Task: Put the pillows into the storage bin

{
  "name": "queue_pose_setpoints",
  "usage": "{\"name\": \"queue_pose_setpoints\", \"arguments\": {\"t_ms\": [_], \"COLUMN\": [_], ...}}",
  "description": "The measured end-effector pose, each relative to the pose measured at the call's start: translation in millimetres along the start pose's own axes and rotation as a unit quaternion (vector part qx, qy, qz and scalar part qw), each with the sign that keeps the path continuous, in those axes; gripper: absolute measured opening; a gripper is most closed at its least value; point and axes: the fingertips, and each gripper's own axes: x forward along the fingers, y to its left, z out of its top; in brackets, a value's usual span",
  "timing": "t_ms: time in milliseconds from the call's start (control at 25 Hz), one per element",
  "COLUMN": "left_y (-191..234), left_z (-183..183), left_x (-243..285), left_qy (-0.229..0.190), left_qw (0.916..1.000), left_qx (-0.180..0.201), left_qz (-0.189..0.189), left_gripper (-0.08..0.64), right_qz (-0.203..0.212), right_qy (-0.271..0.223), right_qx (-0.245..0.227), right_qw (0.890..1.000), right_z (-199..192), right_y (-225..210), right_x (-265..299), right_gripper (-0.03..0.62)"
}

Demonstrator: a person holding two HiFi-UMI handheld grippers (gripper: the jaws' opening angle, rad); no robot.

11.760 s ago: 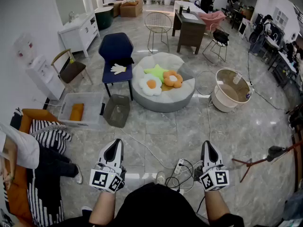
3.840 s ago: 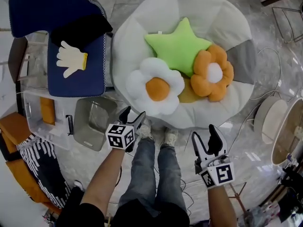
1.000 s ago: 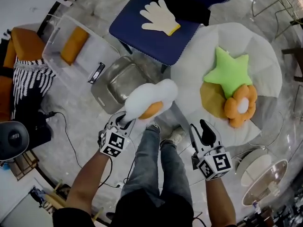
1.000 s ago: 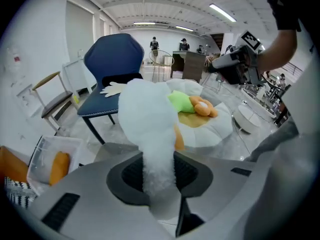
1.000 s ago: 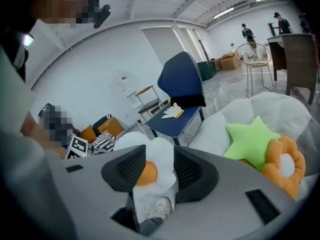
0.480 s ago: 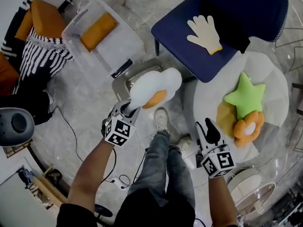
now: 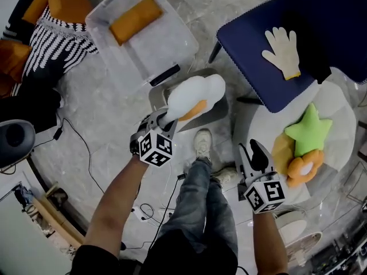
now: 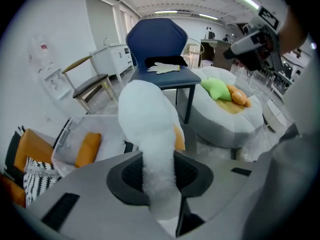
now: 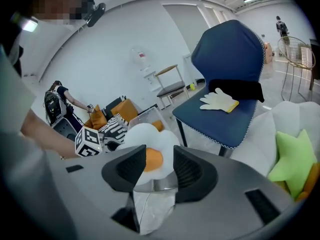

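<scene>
Flower pillow [image 7: 192, 96] hung pinched by one petal in our left gripper [image 7: 162, 121], jaws nearly shut on it, clear of the floor for carrying; bin [image 7: 157, 47] lay at 11 o'clock. Right gripper [image 7: 256, 156] was half open, empty, spare.

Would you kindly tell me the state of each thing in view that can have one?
left tool, shut on the white flower pillow
right tool, open, empty
white flower pillow, held aloft, not yet in the bin
storage bin, open, one orange pillow inside
green star pillow, lying on the round cushion
orange flower pillow, lying on the round cushion beside the star
glove, flat on the chair seat
</scene>
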Motion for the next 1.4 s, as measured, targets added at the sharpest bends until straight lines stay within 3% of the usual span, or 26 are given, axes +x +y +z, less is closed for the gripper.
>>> {"name": "queue_pose_setpoints", "arguments": {"t_ms": [240,480,680,920,1000,1240,1400], "left_y": [-10,-29,-46,-43,-53,-80,-102], "left_z": [-24,-54,-70,-75,-79,-83,-88], "left_x": [45,105,142,162,168,171,159], "left_qy": [0.045,0.092,0.122,0.146,0.156,0.154,0.148], "left_qw": [0.9915,0.9790,0.9727,0.9650,0.9644,0.9717,0.9759], "left_qx": [0.116,0.170,0.189,0.198,0.197,0.173,0.160], "left_qz": [0.037,0.065,0.059,0.092,0.081,0.047,0.002], "left_gripper": [0.117,0.121,0.127,0.137,0.178,0.217,0.239], "right_qz": [-0.003,-0.023,-0.046,-0.036,-0.028,-0.018,-0.013], "right_qy": [0.029,0.040,0.064,0.072,0.077,0.084,0.082], "right_qx": [0.001,0.024,0.046,0.058,0.057,0.050,0.044], "right_qw": [1.000,0.999,0.996,0.995,0.995,0.995,0.996], "right_z": [-20,-55,-91,-101,-104,-106,-101], "right_y": [-3,-26,-44,-41,-39,-46,-44], "right_x": [2,4,17,18,16,19,21], "right_gripper": [0.186,0.184,0.183,0.181,0.179,0.175,0.173]}}
